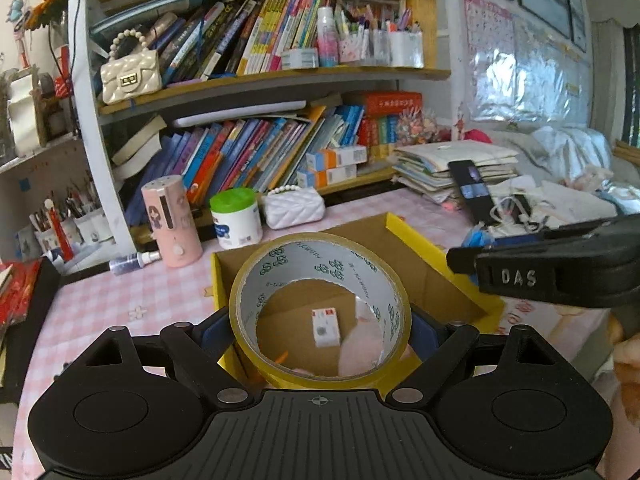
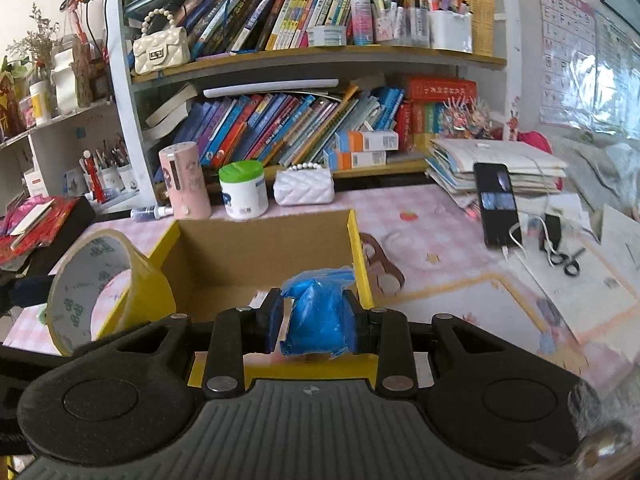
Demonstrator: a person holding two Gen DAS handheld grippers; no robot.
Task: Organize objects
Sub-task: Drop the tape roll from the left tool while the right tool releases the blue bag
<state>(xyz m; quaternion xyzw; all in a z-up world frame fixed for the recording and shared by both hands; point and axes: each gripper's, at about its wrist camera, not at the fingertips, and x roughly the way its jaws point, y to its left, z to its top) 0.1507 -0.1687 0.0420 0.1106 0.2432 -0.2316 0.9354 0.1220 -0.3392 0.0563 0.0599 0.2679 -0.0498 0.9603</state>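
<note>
The left gripper (image 1: 320, 332) is clamped on a tape roll (image 1: 320, 308), its blue pads pressing the roll's outer sides. The roll stands on edge with its hole facing the camera, axis running forward; its white core carries a repeated green logo and small print too small to read. It hangs over the near edge of the box (image 1: 400, 232), a yellow-walled open carton on the pink checked table (image 1: 120, 300). Through the hole a small white carton (image 1: 326, 326) with a red mark lies on the box floor.

From the right wrist view, the right gripper (image 2: 316, 320) is closed on a crumpled blue bag (image 2: 318, 316), held above the box's near right corner. The roll (image 2: 100, 284) shows at the left, beside the box's left wall.

In the left view the right gripper's body (image 1: 560, 268) bears raised letters "DAS". A wall chart (image 2: 564, 40) behind shows alphabet letters.
</note>
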